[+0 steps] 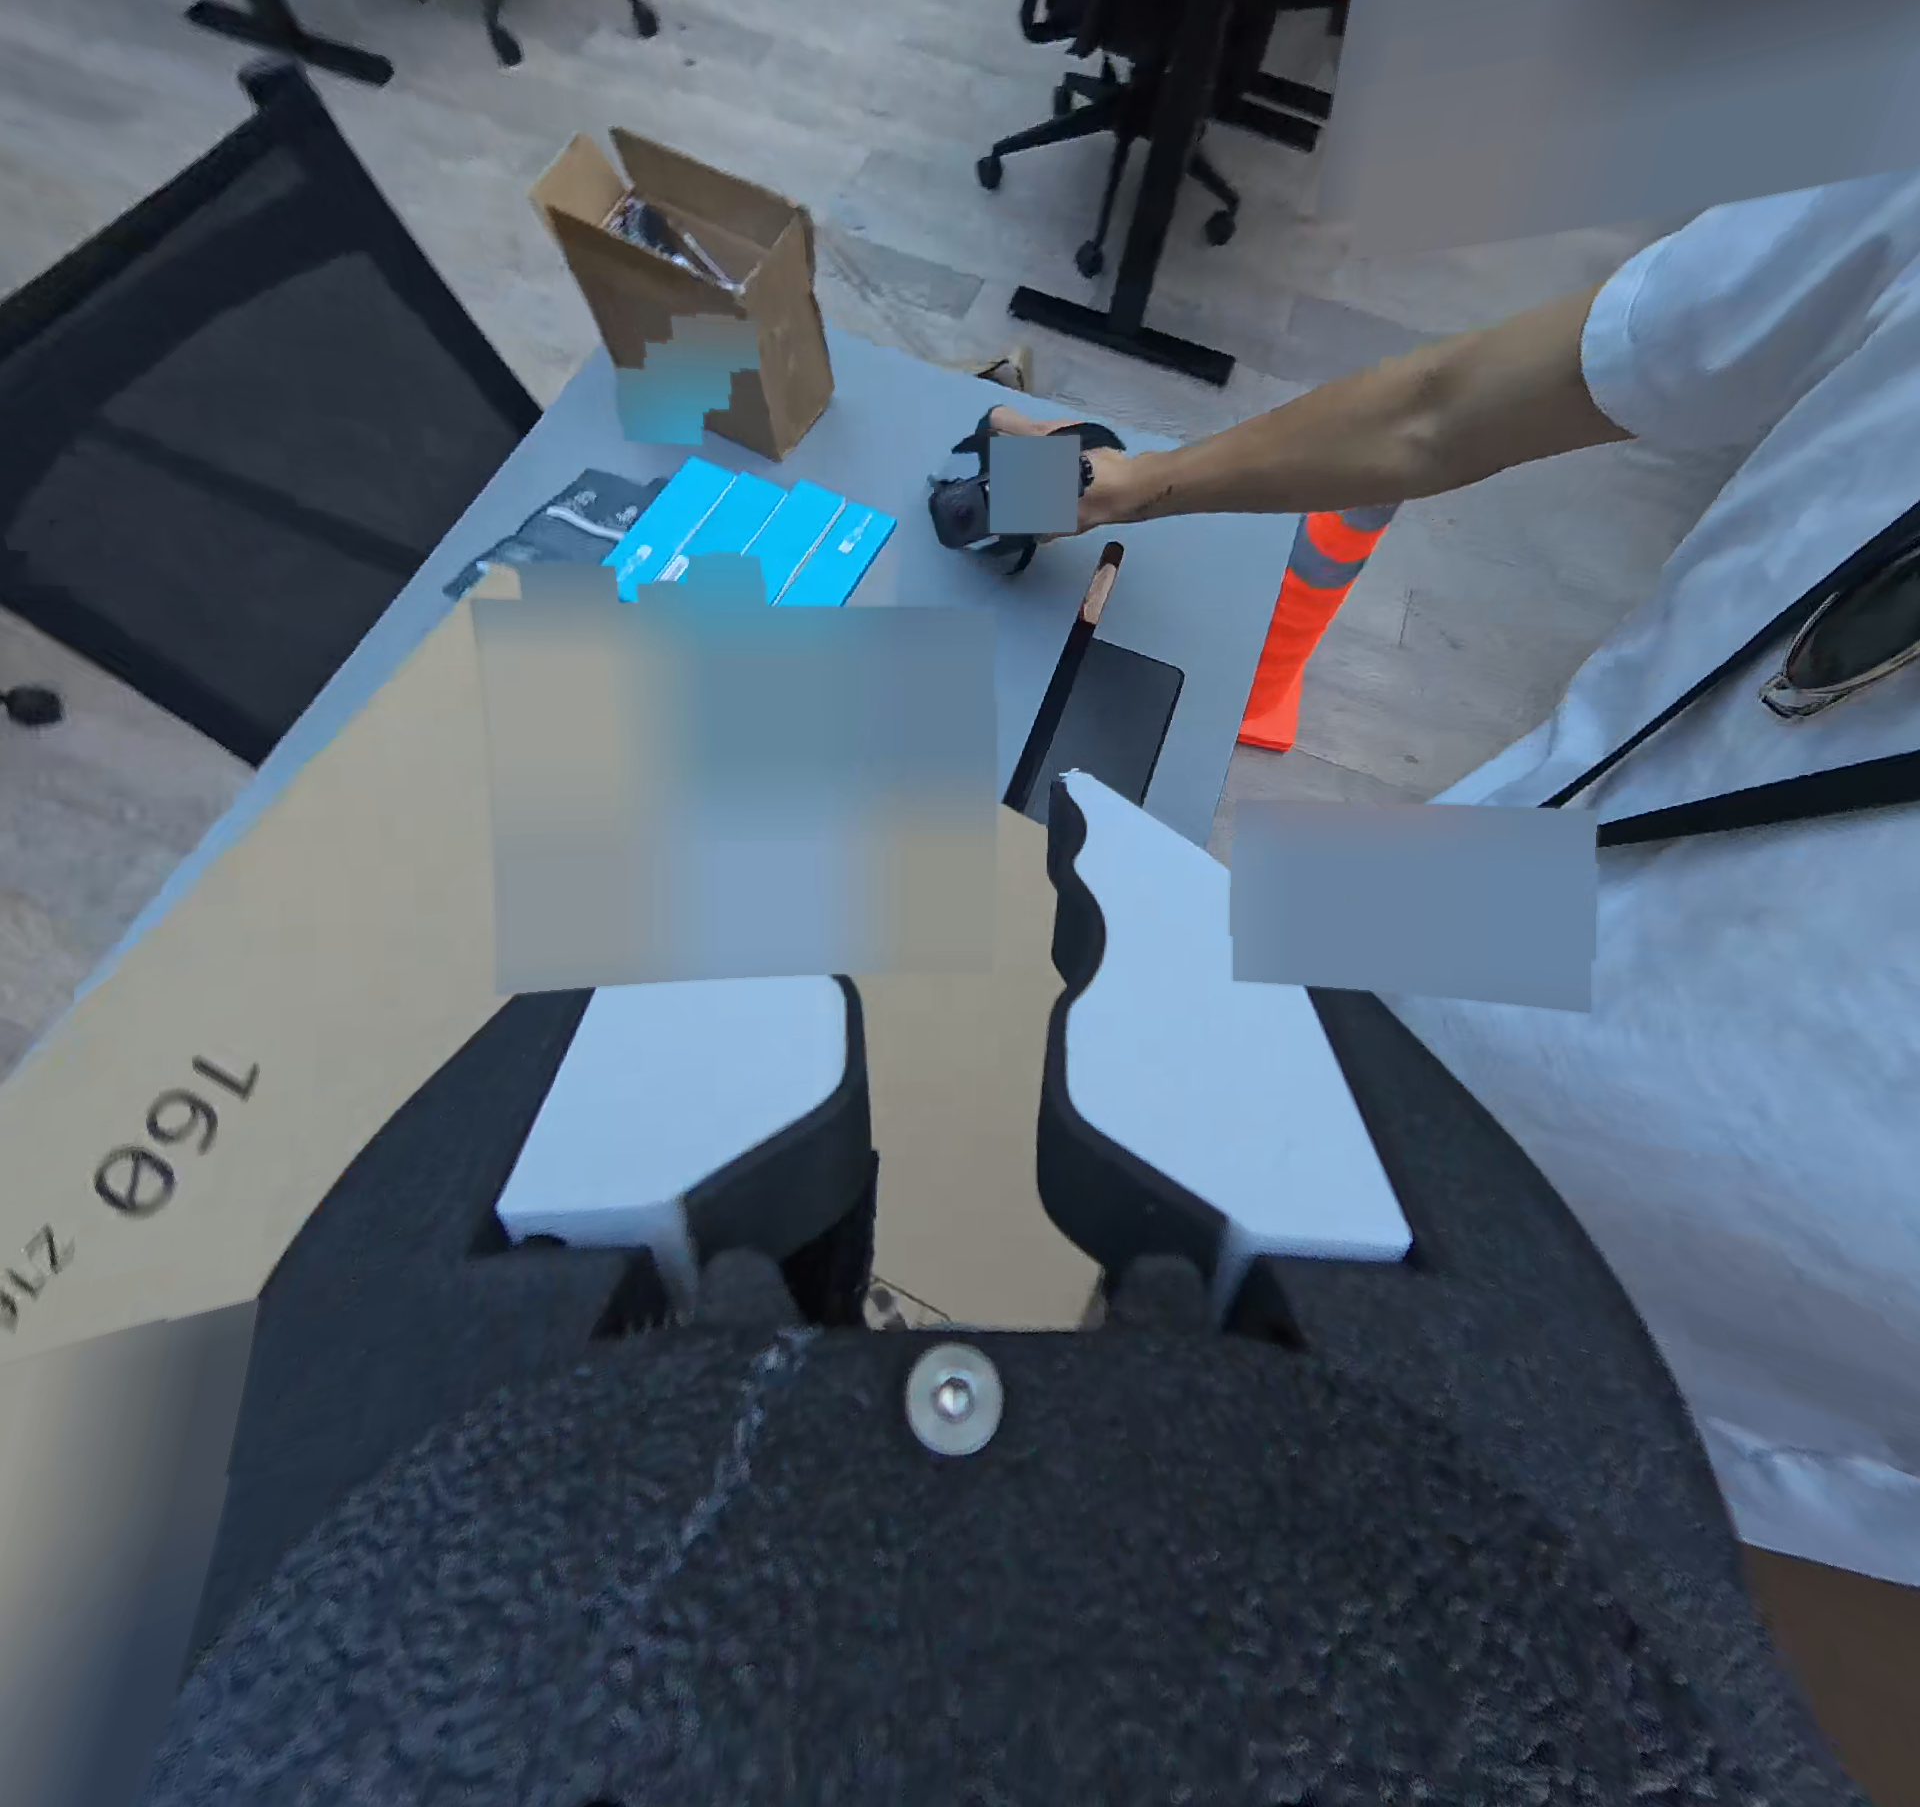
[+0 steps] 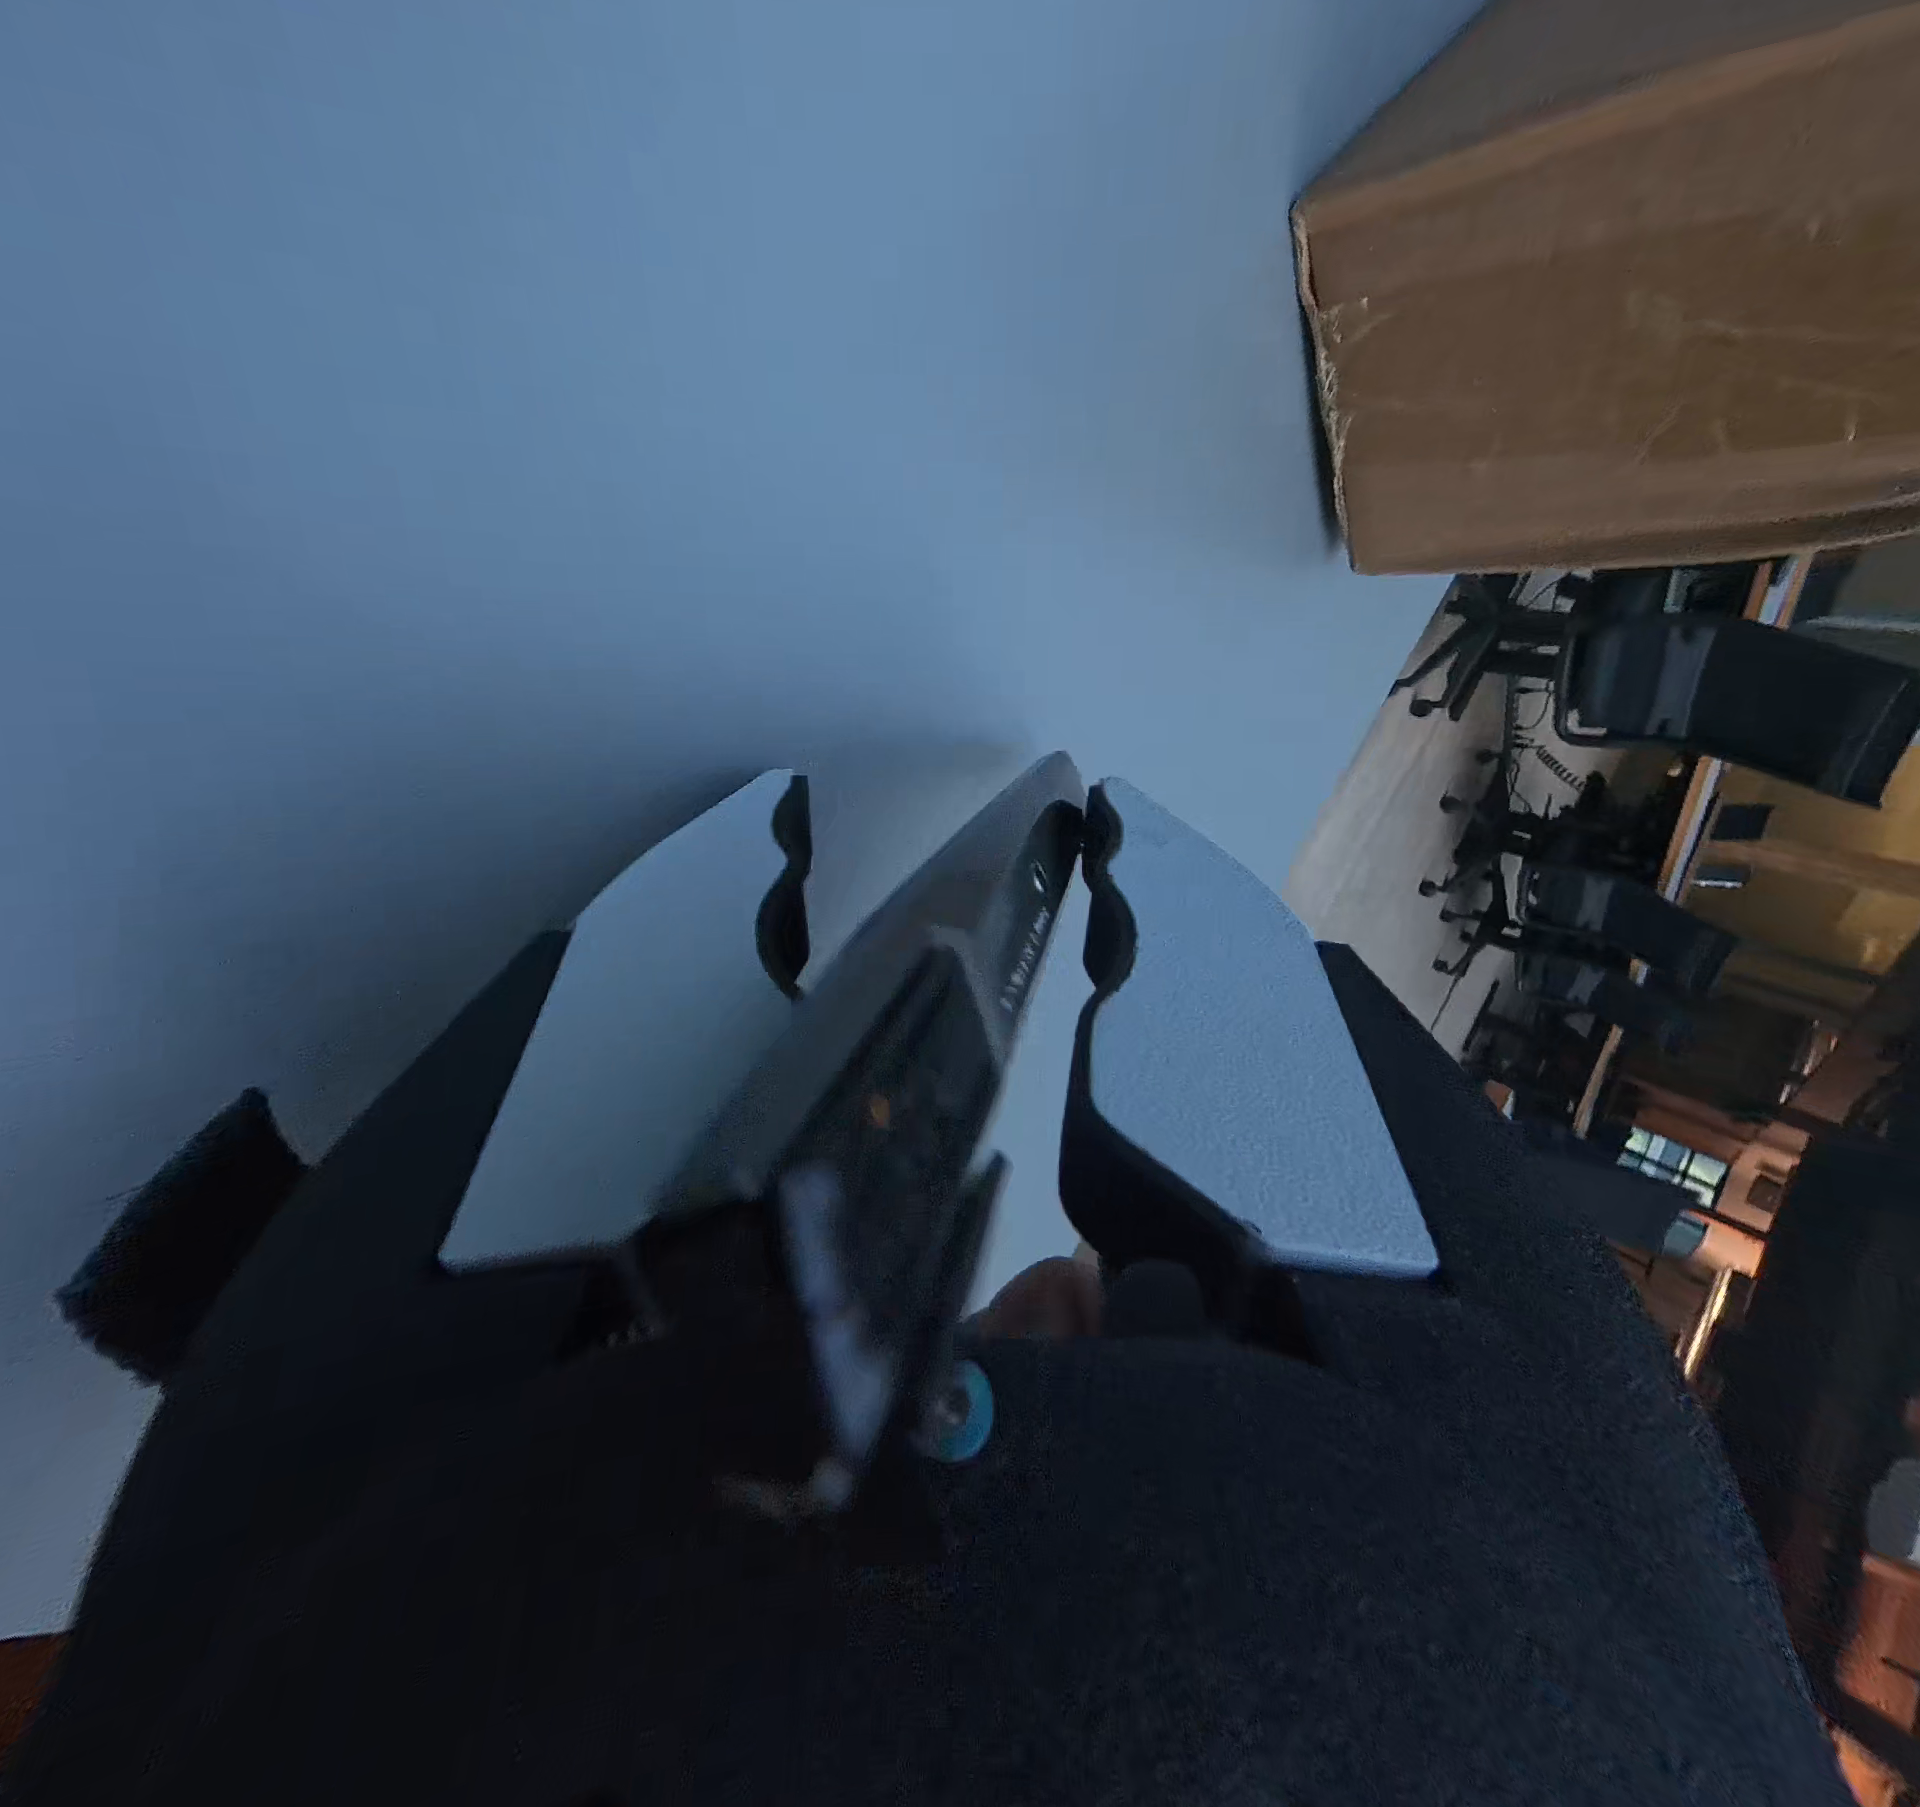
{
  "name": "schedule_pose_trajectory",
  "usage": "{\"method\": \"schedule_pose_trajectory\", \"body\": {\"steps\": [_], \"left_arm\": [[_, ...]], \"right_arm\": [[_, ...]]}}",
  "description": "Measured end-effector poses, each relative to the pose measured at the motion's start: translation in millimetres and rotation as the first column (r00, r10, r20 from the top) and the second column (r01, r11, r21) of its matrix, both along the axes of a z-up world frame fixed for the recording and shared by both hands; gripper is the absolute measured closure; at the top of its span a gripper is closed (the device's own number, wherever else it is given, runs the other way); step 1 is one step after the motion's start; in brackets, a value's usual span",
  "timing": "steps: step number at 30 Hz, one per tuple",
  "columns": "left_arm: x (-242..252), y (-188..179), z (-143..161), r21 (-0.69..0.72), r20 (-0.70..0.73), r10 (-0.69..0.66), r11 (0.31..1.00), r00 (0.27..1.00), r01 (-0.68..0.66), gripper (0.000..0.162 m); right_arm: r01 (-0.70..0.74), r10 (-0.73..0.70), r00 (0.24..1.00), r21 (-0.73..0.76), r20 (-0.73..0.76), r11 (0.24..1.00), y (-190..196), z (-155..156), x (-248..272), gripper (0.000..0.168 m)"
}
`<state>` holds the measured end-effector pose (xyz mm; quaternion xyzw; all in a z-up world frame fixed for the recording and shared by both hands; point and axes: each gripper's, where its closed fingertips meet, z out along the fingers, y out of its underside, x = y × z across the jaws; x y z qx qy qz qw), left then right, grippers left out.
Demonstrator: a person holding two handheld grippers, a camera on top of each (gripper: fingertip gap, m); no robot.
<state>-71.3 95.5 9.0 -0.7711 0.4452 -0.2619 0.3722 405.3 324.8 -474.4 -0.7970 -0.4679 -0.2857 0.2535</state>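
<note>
My left gripper [image 1: 961, 822] is open and empty, just above a large flat cardboard box [image 1: 312, 926] that lies on the grey table [image 1: 914, 396]. A blurred patch hides its left fingertip. My right gripper [image 2: 940, 796] is shut on a dark slim tool [image 2: 935, 1009] like a box cutter. The tool lies slantwise between the fingers, its far end against the right fingertip [image 2: 1101, 822]. This gripper is low over the bare grey table [image 2: 623, 303], left of the cardboard box's end [image 2: 1610, 323]. It also shows far off in the left wrist view [image 1: 966, 510], held by a person's hand.
A small open cardboard box [image 1: 727, 303] stands at the table's far end, with blue boxes [image 1: 769, 531] and dark packets [image 1: 582, 521] before it. A black flat pad [image 1: 1112, 718] lies near the right edge. An orange cone [image 1: 1309, 635] and office chairs [image 1: 1132, 126] are on the floor. The left gripper's tips are roughly 70 cm from the right gripper's.
</note>
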Motion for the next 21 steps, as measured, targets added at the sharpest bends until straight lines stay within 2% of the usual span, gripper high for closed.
{"method": "schedule_pose_trajectory", "body": {"steps": [4,5,8,10,11,12,13,15,16,17,18,21], "left_arm": [[-44.5,-27.9,-14.1,-0.038,-0.028,0.212,0.976,0.977,-0.213,0.125],[-58.1,-34.0,-20.2,-0.042,-0.055,0.249,0.967,0.967,-0.251,0.123],[-91.0,-43.2,-36.4,-0.061,-0.104,0.314,0.945,0.944,-0.321,0.118],[-102.9,-41.7,-43.6,-0.077,-0.109,0.314,0.943,0.943,-0.323,0.118],[-107.2,-39.7,-46.3,-0.083,-0.106,0.313,0.943,0.944,-0.322,0.118],[-109.8,-37.5,-47.7,-0.090,-0.095,0.308,0.944,0.947,-0.316,0.119],[-111.2,-34.9,-48.3,-0.095,-0.078,0.301,0.947,0.950,-0.307,0.120],[-114.5,-30.0,-51.4,-0.085,-0.062,0.276,0.956,0.959,-0.281,0.120],[-117.3,-26.8,-53.9,-0.064,-0.062,0.263,0.961,0.963,-0.267,0.120],[-121.5,-23.6,-57.6,-0.047,-0.068,0.255,0.965,0.965,-0.258,0.120],[-126.0,-21.5,-61.6,-0.040,-0.072,0.242,0.969,0.968,-0.245,0.120],[-144.7,-19.6,-73.7,-0.045,-0.078,0.210,0.976,0.975,-0.214,0.120]], "right_arm": [[-0.116,0.116,0.993,-0.077,-0.008,0.990,-3.1,8.7,-7.1,0.073],[-0.130,0.129,0.991,-0.096,-0.018,0.987,-7.4,13.5,-4.2,0.068],[-0.110,0.085,0.979,-0.127,-0.188,0.986,-22.8,39.4,-0.7,0.065],[-0.072,0.029,0.918,-0.095,-0.395,0.993,-28.8,88.7,-20.2,0.090],[-0.065,0.016,0.827,-0.068,-0.561,0.996,-33.2,127.4,-48.7,0.093],[-0.072,0.020,0.693,-0.043,-0.721,0.996,-40.4,172.6,-85.6,0.102],[-0.108,0.011,0.525,-0.054,-0.851,0.993,-54.8,217.3,-128.7,0.110],[-0.242,-0.080,0.201,-0.129,-0.976,0.962,-96.3,290.9,-217.2,0.108],[-0.330,-0.132,0.087,-0.154,-0.987,0.931,-119.6,317.3,-258.4,0.108],[-0.402,-0.161,0.016,-0.154,-0.987,0.902,-140.5,336.5,-294.7,0.108],[-0.455,-0.169,-0.014,-0.144,-0.986,0.879,-157.9,347.8,-326.2,0.109],[-0.494,-0.228,0.035,-0.215,-0.973,0.842,-181.5,341.8,-390.9,0.111]]}}
